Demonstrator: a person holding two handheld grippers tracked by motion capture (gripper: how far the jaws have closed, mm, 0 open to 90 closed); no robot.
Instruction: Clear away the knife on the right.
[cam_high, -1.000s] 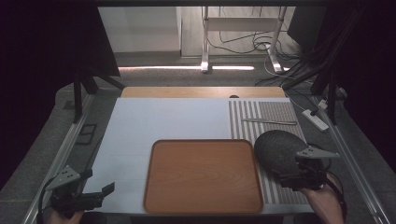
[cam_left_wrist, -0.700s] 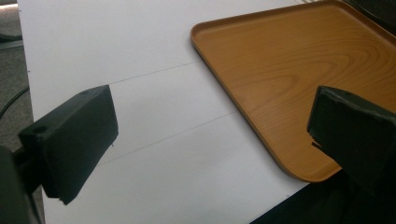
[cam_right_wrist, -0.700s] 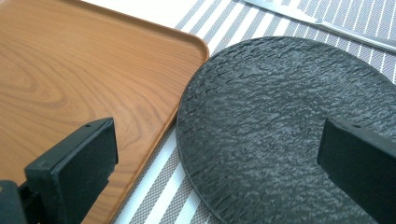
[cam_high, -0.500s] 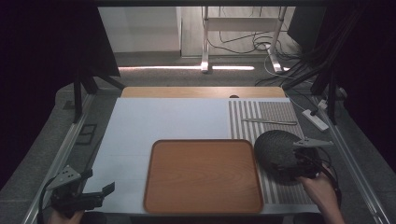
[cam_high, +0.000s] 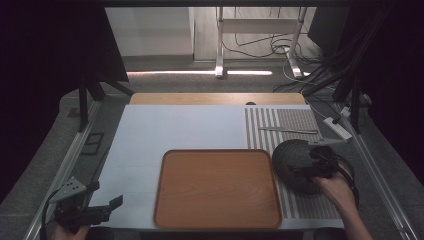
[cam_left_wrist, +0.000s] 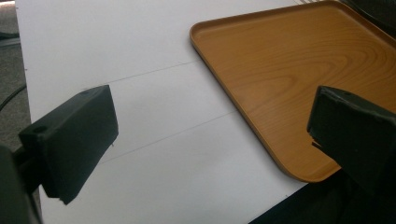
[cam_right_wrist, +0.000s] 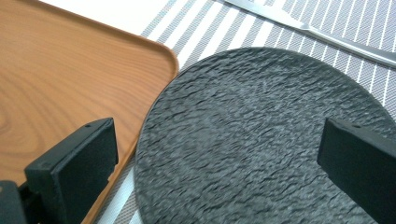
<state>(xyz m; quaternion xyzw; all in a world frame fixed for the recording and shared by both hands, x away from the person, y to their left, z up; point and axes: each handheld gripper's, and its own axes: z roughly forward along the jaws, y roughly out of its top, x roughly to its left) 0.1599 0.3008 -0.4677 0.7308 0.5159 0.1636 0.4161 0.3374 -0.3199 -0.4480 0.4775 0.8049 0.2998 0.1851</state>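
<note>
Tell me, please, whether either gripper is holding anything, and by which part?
Nothing is held. The right gripper hovers open over the black plate; the left gripper is open above bare table.

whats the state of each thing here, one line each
black plate: flat on the striped mat, beside the tray, not gripped
wooden tray: empty, flat on the table
knife: lying on the mat, untouched
right gripper: open, over the plate
left gripper: open, holding nothing

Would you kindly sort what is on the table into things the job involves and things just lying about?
In the job:
- round black textured plate
- right gripper, open over it
- wooden rectangular tray beside it

Lying about:
- silver table knife
- grey striped placemat
- left gripper, idle
</note>
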